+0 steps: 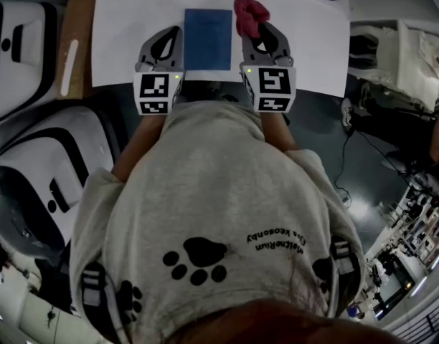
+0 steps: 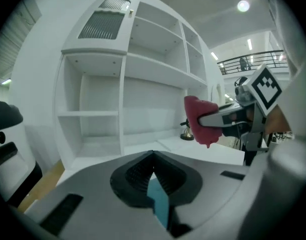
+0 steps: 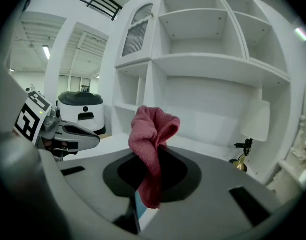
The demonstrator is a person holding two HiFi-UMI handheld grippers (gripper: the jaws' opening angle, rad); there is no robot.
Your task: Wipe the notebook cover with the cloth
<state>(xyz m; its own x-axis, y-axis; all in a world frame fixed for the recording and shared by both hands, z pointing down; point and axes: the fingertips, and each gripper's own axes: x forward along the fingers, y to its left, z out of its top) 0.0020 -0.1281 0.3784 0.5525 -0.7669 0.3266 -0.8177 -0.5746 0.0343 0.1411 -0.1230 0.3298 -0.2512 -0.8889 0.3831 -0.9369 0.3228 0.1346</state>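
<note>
Two claws hang over the white table (image 1: 119,41), w/ the task's things between and beside them. L to R: the left claw (image 1: 168,41) sits just off the left long edge of the flat dark-blue rectangular notebook (image 1: 208,38). Its jaws are pressed together tip to tip w/ nothing between them; only a blue sliver of cover shows through the gap below.

The notebook lies flat mid-table, long axis running straight away from the person, cover bare.

Just right of it, the right claw (image 1: 265,38) is clenched on a crumpled pink-red cloth (image 1: 249,14): one fold bunched above the jaws, a tail dangling under. In the left gripper view that tail looks clear of the table, i.e. cloth not yet on the cover. It hangs by the notebook's far right corner, so the wipe prob. hasn't begun.

Key relation: the notebook is left of and below the cloth-carrying claw. The right hand is the one to move, in and down, then strokes along the long axis. The left claw is near enough to pin the left edge if the book slides.
</note>
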